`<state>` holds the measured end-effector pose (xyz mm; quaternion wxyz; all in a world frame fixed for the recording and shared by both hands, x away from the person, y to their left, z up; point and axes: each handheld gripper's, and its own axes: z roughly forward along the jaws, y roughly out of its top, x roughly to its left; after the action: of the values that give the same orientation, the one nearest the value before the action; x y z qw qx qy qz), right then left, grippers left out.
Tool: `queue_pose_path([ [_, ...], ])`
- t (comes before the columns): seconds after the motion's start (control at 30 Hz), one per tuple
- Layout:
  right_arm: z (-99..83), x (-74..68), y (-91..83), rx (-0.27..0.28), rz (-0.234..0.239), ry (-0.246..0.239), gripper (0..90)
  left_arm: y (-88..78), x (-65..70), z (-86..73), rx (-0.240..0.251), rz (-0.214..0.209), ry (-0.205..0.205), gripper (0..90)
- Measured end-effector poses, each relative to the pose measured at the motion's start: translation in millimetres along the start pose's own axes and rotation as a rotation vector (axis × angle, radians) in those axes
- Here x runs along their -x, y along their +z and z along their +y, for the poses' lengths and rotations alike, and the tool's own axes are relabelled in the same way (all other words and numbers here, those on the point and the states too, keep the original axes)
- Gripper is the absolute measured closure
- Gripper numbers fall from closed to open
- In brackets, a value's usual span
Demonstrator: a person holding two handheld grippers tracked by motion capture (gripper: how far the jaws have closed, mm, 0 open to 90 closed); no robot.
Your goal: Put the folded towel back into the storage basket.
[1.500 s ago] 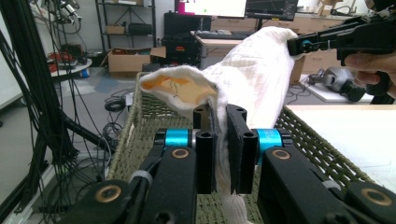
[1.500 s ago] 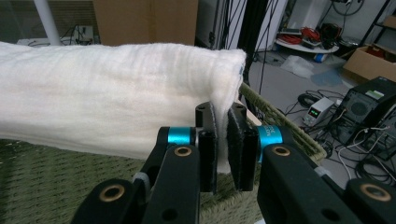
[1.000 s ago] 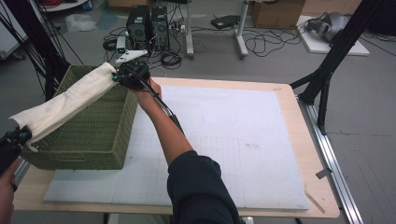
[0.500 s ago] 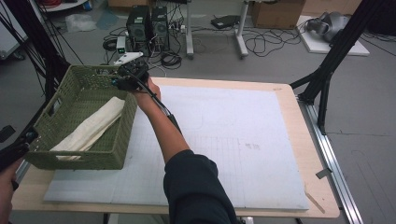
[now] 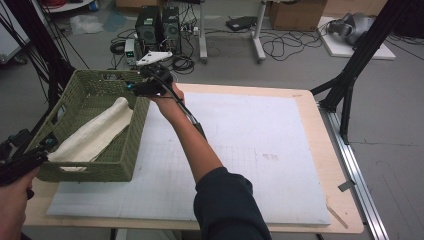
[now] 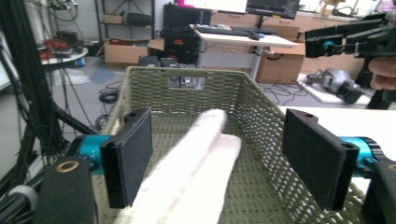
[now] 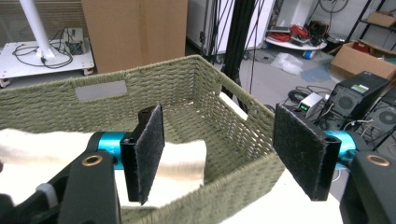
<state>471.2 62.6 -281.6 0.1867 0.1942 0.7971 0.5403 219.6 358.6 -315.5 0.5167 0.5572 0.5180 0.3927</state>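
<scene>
I count one green woven basket (image 5: pixel 125 150), one rolled cream towel (image 5: pixel 95 135) and two grippers. The towel lies lengthwise inside the basket, resting on its floor, one end near the far wall with the handle slot and the other toward the near wall.

My left gripper (image 5: pixel 42 150) sits at the basket's near left corner, largely cut off by the frame edge in the high view. In the left gripper view (image 6: pixel 217 161) its jaws have just been opening and stand wide, pads clear of the towel (image 6: pixel 196 172), which runs between and beyond them.

My right gripper (image 5: pixel 134 88) hangs over the basket's far right corner. From above its jaws are hard to make out; the right gripper view (image 7: pixel 224 154) shows them spread, having just been opening, holding nothing, with the towel's end (image 7: pixel 182 161) lying below inside the basket's rim (image 7: pixel 243 175).
</scene>
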Motion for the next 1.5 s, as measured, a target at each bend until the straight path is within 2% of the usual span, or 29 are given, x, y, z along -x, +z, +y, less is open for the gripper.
queue_pose_path([
  [0.2,-4.5,12.3,-24.6,0.016,-0.03,0.017,34.2,3.8,8.9,2.1,0.005,-0.013,0.003,25.7],
  [0.37,-6.2,18.2,-37.0,0.018,-0.043,0.015,34.1,7.1,13.3,2.9,-0.003,-0.019,0.01,26.0],
  [0.67,-5.4,18.9,-49.8,0.031,-0.039,0.003,33.2,12.1,16.7,3.2,-0.004,-0.038,0.011,26.2],
  [0.83,-10.5,21.0,-64.2,0.034,-0.037,0.003,32.7,15.0,15.6,2.2,-0.01,-0.049,0.006,26.3],
  [1.0,-18.9,25.2,-82.9,0.038,-0.049,0.011,30.6,19.4,19.5,1.9,-0.013,-0.072,0.01,26.5],
  [1.27,-35.8,32.4,-122.5,0.037,-0.077,0.013,29.3,29.2,23.9,3.0,-0.012,-0.115,0.002,26.1],
  [1.5,-57.0,36.4,-160.9,0.041,-0.124,0.022,25.4,40.1,24.7,5.0,-0.014,-0.143,-0.015,23.2],
])
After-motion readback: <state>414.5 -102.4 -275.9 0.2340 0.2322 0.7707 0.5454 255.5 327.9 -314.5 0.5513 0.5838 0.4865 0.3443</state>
